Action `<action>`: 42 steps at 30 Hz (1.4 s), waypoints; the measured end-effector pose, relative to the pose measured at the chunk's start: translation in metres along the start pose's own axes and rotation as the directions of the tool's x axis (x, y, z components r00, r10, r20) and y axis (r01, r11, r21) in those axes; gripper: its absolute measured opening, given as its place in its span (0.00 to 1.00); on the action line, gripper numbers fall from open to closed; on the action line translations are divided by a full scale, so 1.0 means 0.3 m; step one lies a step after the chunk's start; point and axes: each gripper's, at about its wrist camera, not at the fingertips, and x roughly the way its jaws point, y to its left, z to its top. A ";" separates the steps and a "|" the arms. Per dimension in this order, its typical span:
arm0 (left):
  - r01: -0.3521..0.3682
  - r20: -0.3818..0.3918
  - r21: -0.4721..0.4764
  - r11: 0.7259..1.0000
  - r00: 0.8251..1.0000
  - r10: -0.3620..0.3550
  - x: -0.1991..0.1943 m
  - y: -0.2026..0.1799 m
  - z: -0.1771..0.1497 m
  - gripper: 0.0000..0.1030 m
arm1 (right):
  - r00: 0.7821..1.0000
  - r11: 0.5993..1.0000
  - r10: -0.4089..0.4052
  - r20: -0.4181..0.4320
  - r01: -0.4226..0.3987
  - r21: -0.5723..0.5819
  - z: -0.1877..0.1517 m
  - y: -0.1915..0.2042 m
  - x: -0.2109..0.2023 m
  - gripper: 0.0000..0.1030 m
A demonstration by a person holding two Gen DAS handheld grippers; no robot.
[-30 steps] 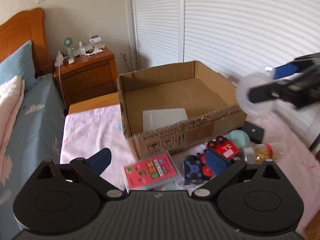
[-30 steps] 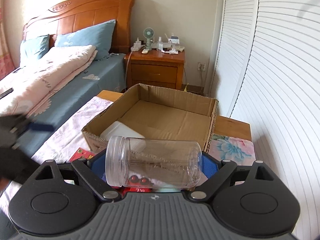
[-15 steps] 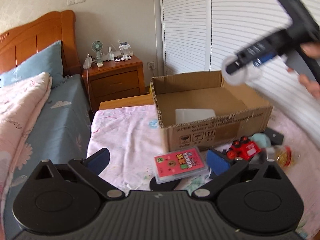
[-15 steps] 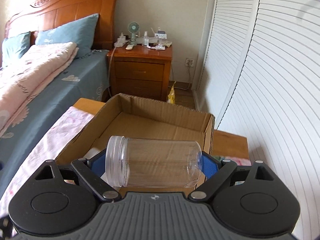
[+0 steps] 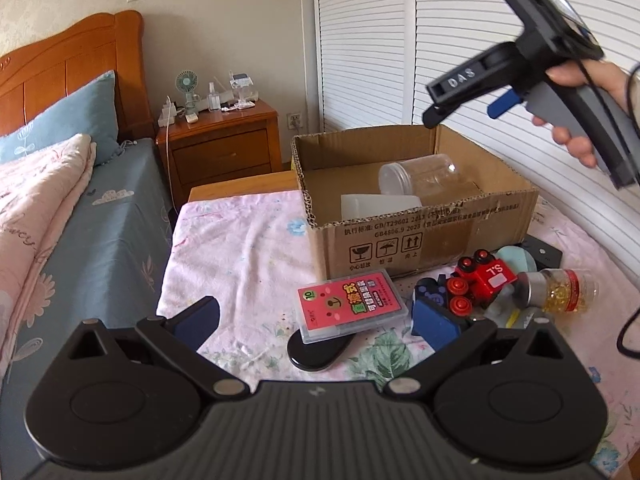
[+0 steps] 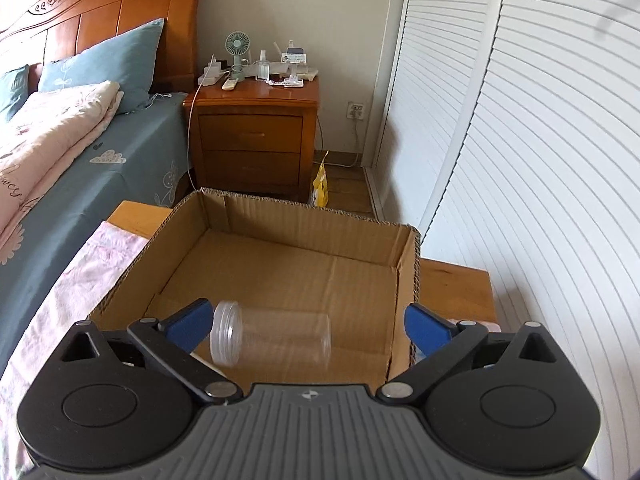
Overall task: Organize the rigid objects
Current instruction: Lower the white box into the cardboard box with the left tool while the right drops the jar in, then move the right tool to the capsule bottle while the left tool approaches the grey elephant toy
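A clear plastic jar [image 6: 272, 338] lies on its side inside the open cardboard box [image 6: 312, 224], also seen in the left wrist view [image 5: 420, 178] beside a white container [image 5: 378, 206]. My right gripper [image 6: 308, 326] is open and empty above the box's near edge; it shows in the left wrist view [image 5: 460, 108] held above the box [image 5: 420, 240]. My left gripper [image 5: 316, 322] is open and empty over the pink cloth, just before a pink card case [image 5: 350, 304], a red toy train [image 5: 482, 280] and a small bottle of yellow capsules [image 5: 560, 290].
A black oval disc [image 5: 320, 350] lies under the card case. A black flat item [image 5: 542, 252] and a pale blue round thing [image 5: 516, 258] sit right of the box. A bed [image 5: 60, 208] and a wooden nightstand [image 6: 256, 136] stand left and behind; louvred doors [image 6: 520, 160] on the right.
My right gripper opened and let go of the clear jar, which now lies in the box. The left gripper drew back and turned a little, still open.
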 end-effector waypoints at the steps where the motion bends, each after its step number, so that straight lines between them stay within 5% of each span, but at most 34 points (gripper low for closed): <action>1: 0.006 0.001 -0.003 1.000 1.000 -0.006 -0.005 0.001 -0.002 0.99 | 1.000 1.000 0.003 -0.002 -0.003 0.004 -0.012 -0.001 -0.015 1.00; 10: 0.024 -0.004 -0.006 1.000 1.000 -0.024 -0.020 -0.012 -0.015 0.99 | 0.999 1.000 0.012 0.032 -0.012 0.011 -0.147 0.014 -0.163 1.00; 24: 0.031 -0.050 0.009 0.999 0.998 -0.030 -0.006 -0.025 -0.063 0.99 | 0.992 0.978 -0.107 -0.068 0.117 0.171 -0.494 0.011 -0.149 1.00; 42: 0.033 -0.080 0.042 0.999 0.996 -0.029 0.008 -0.061 -0.079 0.99 | 0.974 0.965 -0.134 -0.184 0.170 0.198 -0.605 -0.025 -0.110 1.00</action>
